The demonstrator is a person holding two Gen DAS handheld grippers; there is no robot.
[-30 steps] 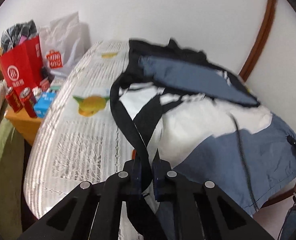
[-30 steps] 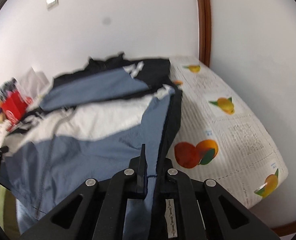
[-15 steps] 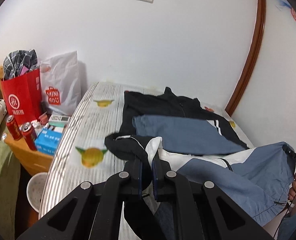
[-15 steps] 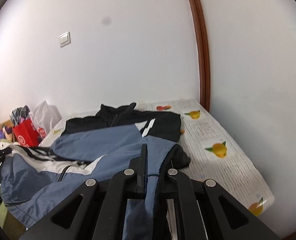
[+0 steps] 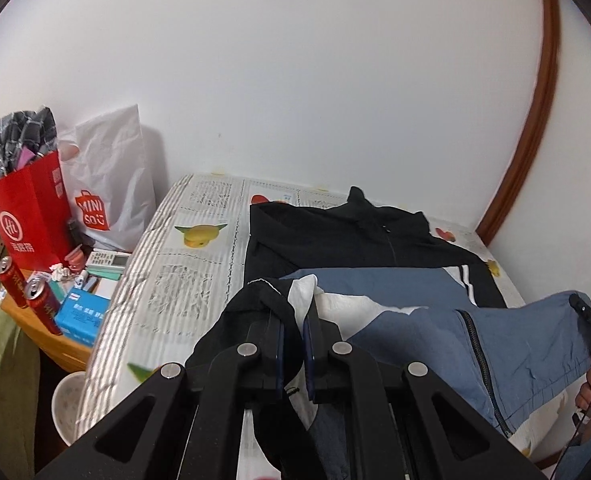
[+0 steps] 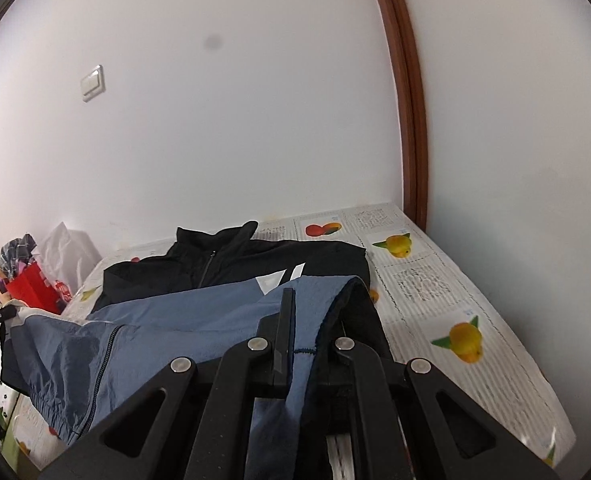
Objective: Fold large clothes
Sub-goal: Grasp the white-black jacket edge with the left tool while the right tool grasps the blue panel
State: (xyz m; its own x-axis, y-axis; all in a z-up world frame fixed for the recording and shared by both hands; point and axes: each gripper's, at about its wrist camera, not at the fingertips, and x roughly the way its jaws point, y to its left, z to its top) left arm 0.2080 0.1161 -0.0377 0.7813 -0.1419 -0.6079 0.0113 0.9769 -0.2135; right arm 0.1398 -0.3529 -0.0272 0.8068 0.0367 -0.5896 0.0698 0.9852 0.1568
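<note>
Jacket (image 5: 375,240) lies on the bed (image 5: 183,280), collar toward the wall; its near hem, flat on the bed a sec ago, is now lifted clear and carried fwd over the body, so the bottom-to-top fold looks approx half done. Left gripper (image 5: 293,312) fingers are clenched on the black hem corner w/ white lining; right gripper (image 6: 309,320) fingers are clamped on the blue/black hem edge.
</note>
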